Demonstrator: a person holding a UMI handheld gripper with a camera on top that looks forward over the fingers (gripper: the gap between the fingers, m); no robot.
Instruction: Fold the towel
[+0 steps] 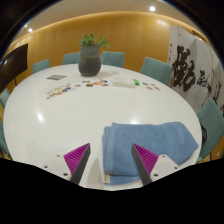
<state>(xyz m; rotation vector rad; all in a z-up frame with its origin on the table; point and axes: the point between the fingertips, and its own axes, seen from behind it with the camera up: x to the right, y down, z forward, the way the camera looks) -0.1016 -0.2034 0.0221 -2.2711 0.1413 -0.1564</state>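
A blue towel lies folded in a flat rectangle on the white round table. Its near left corner, with a small white label, reaches between my fingers. My gripper hovers over the towel's near edge with its fingers wide apart. The left magenta pad is over bare table just left of the towel. The right magenta pad is over the towel. Nothing is pressed between the fingers.
A potted plant in a dark pot stands at the table's far side, with papers and small items spread beside it. Light blue chairs ring the table. A calligraphy hanging is at the right.
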